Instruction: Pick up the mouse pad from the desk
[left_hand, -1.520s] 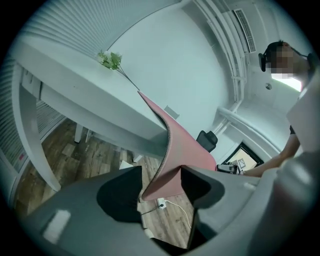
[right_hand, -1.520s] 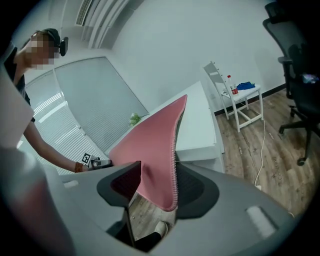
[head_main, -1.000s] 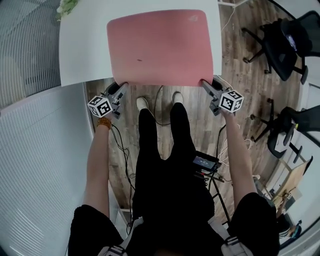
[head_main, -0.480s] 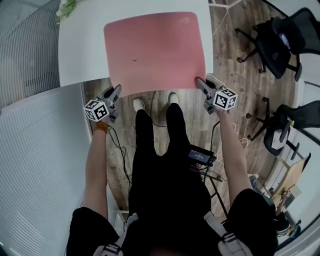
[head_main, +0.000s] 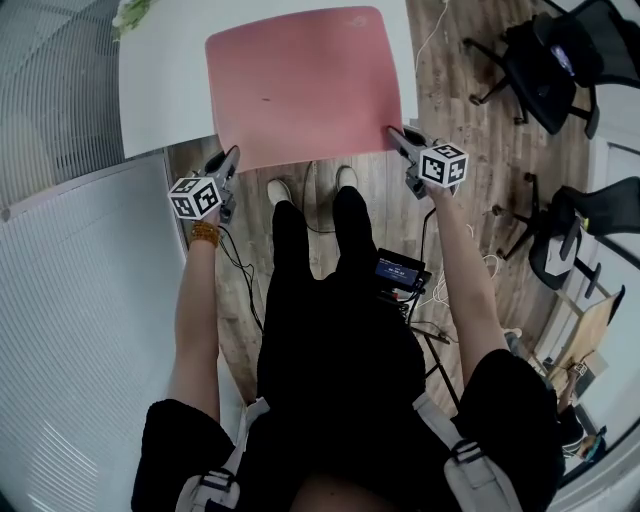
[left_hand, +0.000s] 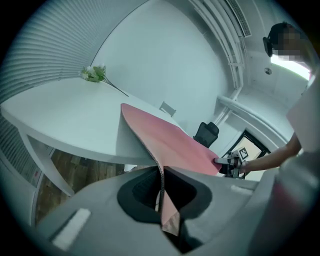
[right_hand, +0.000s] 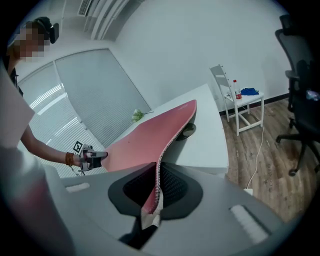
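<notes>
Left gripper (head_main: 231, 158) and right gripper (head_main: 394, 133) each pinch a near corner of the mouse pad (head_main: 300, 85), just off the desk (head_main: 160, 95) edge. It is large, pink and stitched along its rim.

The person wore a black short-sleeved top (head_main: 340, 400), black trousers (head_main: 310, 270) and white shoes (head_main: 281, 190); a beaded orange bracelet (head_main: 205, 233) ringed the left wrist; pale grey straps (head_main: 225, 478) crossed both shoulders; a small black unit (head_main: 398, 270) with a lit screen sat at the right hip; thin black cables (head_main: 243, 290) hung beside the legs; the grey left gripper (head_main: 232, 158) and right gripper (head_main: 395, 135) each bore a cube (head_main: 196, 197) with black-and-white square markers.
</notes>
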